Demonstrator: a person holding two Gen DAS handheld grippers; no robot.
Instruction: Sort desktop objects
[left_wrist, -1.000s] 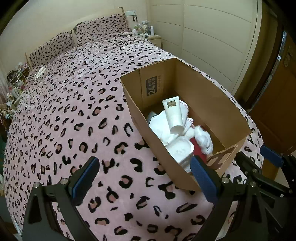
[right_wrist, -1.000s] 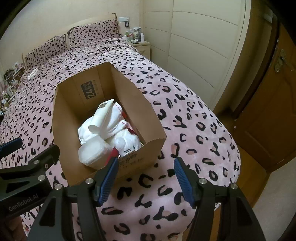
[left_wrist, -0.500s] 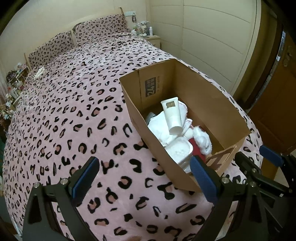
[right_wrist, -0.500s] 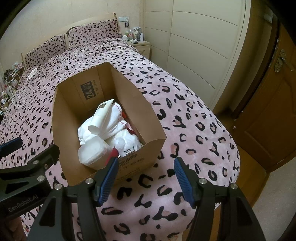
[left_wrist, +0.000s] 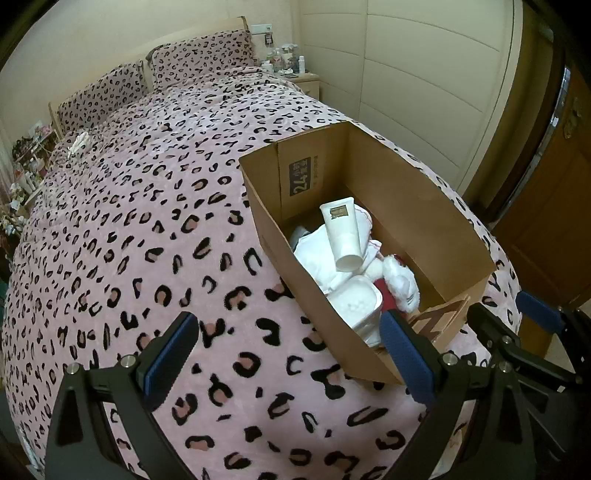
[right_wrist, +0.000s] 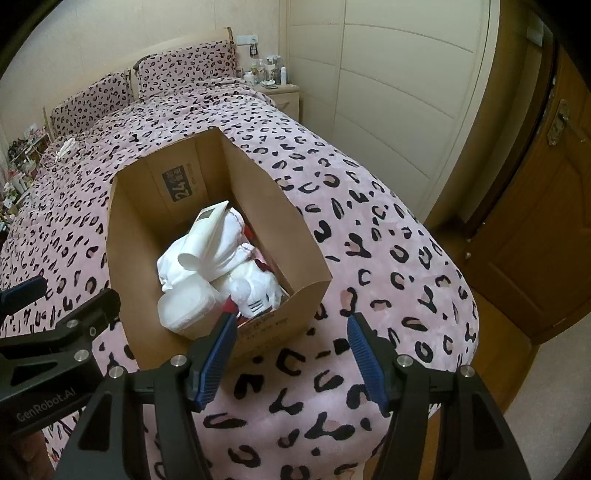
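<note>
Open cardboard box (right_wrist: 306, 258) on leopard-print bedspread (left_wrist: 129, 240), white tube (left_wrist: 341, 230) atop white cloths, lidded tub (right_wrist: 186, 304) nearest, left gripper (left_wrist: 288, 354) and right gripper (right_wrist: 291, 354) spread, empty

One box (left_wrist: 436, 218) sits on the bed (left_wrist: 129, 240). In the box: one tube (left_wrist: 341, 230), one tub (left_wrist: 356, 301). Two pillows (left_wrist: 207, 55) beyond.

Nothing has changed since earlier.

The cardboard box (right_wrist: 218, 206) walls hide its floor; white cloth (left_wrist: 321, 258) buries a red item (left_wrist: 386, 295). Bottles on the nightstand (right_wrist: 284, 92) are too small to identify.
</note>
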